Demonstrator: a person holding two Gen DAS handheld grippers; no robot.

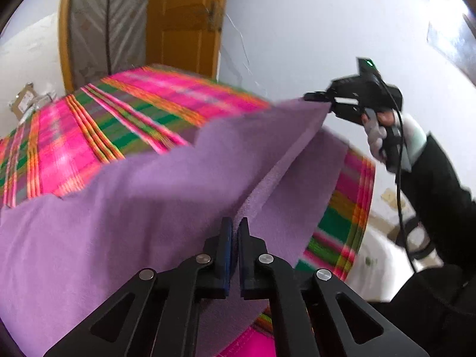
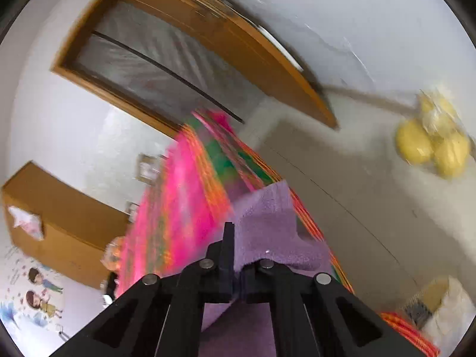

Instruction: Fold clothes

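Purple cloth (image 1: 134,208) lifted over the pink plaid blanket (image 1: 125,113); near edge pinched tight in the left gripper (image 1: 235,226); far corner clamped in the right gripper (image 1: 322,101), held by a gloved hand (image 1: 383,131); fold stretched taut between.

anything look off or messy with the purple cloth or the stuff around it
Nothing stands out. The purple cloth is pinched at one edge by the left gripper and at a far corner by the right gripper, with a ridge of fabric running between them over the plaid cover. No visible tears or spills.
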